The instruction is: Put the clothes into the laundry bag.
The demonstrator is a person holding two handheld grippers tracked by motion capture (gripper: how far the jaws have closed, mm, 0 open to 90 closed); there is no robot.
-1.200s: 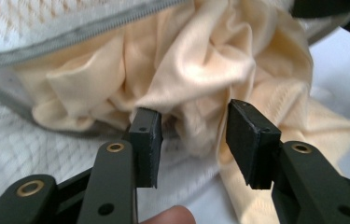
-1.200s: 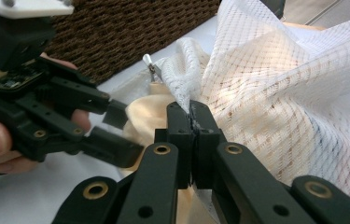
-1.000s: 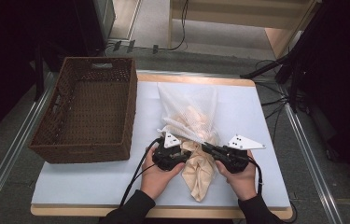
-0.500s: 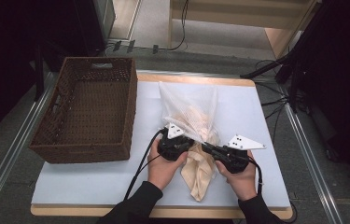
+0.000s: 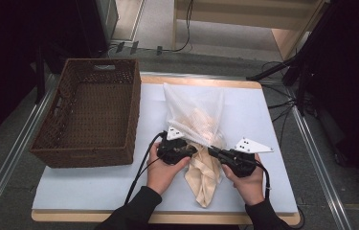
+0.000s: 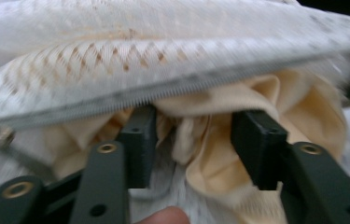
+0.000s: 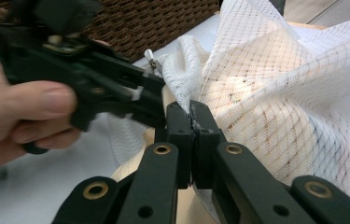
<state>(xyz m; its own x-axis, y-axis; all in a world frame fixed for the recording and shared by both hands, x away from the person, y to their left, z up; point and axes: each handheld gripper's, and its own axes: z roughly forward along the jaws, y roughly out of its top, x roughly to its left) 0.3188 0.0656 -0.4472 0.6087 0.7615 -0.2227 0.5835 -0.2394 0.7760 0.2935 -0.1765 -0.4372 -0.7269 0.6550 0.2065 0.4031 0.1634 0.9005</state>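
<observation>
Right gripper (image 7: 192, 122): matte black jaws pressed flat together, pinching the hem of a white mesh laundry bag (image 7: 275, 88) at its mouth. The bag's weave is an open diamond net, stiff enough to stand in a fanned, creased cone above the grip.

Left gripper (image 6: 193, 140): blocky black jaws parted about halfway, having just been opening. A soft fold of cream cloth (image 6: 219, 154) lies between them; the pads stand clear of it on both sides, nothing pinched. Above the jaws runs the bag's grey zipper tape (image 6: 163, 91), fine-toothed and slightly curved along the bag's open edge. Picture is blurred here.

High view: both grippers meet at the bag's mouth, left gripper (image 5: 186, 149) and right gripper (image 5: 215, 154) nearly tip to tip, each carrying a pale three-cornered plate. The mesh laundry bag (image 5: 194, 112) lies in the middle of the table, its closed end toward the far edge. The cream cloth (image 5: 205, 177) is limp and wrinkled; part sits inside the net and shows tan through it, and a tapering tail spills out toward the near edge.

The table (image 5: 263, 115) has a smooth pale blue-white top with a wooden rim. A dark brown wicker basket (image 5: 93, 112), rectangular, coarse-woven, with handle slots, occupies the left side, just beside the bag.
</observation>
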